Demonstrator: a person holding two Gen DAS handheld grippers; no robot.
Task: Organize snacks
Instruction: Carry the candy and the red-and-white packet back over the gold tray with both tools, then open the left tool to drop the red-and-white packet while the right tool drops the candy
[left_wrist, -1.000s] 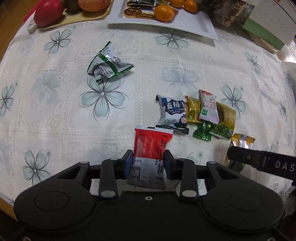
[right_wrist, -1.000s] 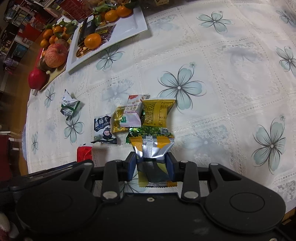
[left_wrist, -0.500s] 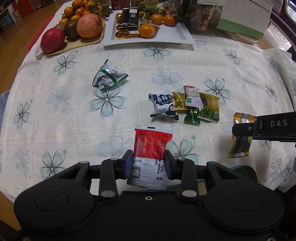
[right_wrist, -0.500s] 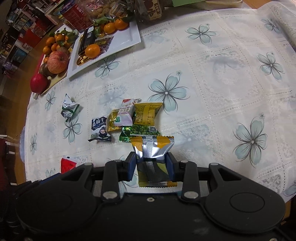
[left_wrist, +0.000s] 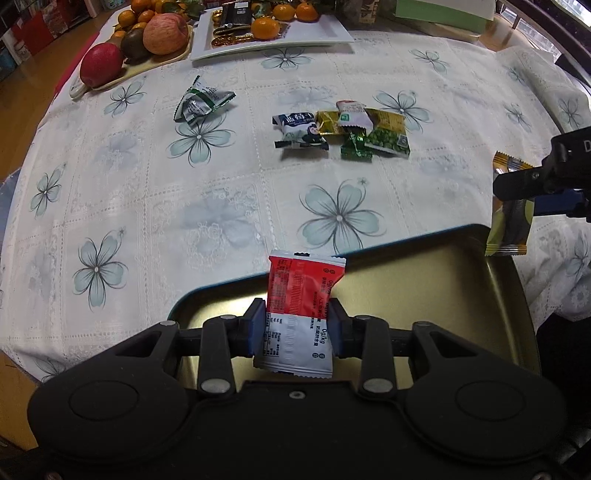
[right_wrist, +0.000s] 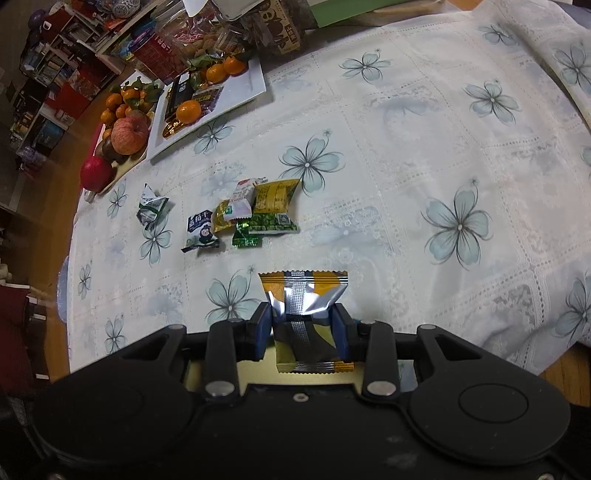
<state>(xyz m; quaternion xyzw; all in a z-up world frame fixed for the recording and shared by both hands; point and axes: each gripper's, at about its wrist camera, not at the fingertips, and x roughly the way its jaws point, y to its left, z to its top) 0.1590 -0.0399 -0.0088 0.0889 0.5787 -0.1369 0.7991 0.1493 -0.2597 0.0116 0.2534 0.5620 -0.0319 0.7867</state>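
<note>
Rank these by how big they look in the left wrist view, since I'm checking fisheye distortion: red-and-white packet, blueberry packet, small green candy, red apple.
1. red-and-white packet, though nearest the camera
2. red apple and blueberry packet, too alike to rank
3. small green candy

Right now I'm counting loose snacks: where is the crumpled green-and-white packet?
In the left wrist view the green-and-white packet lies alone on the tablecloth, upper left, between the fruit tray and the snack cluster.

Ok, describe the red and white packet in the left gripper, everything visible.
The red and white packet is a flat, glossy sachet with crimped ends, red on its upper half, white below, printed with small text. It stands upright, clamped at mid-height between the left gripper pads, held over the gold tray and touching nothing else.
</note>
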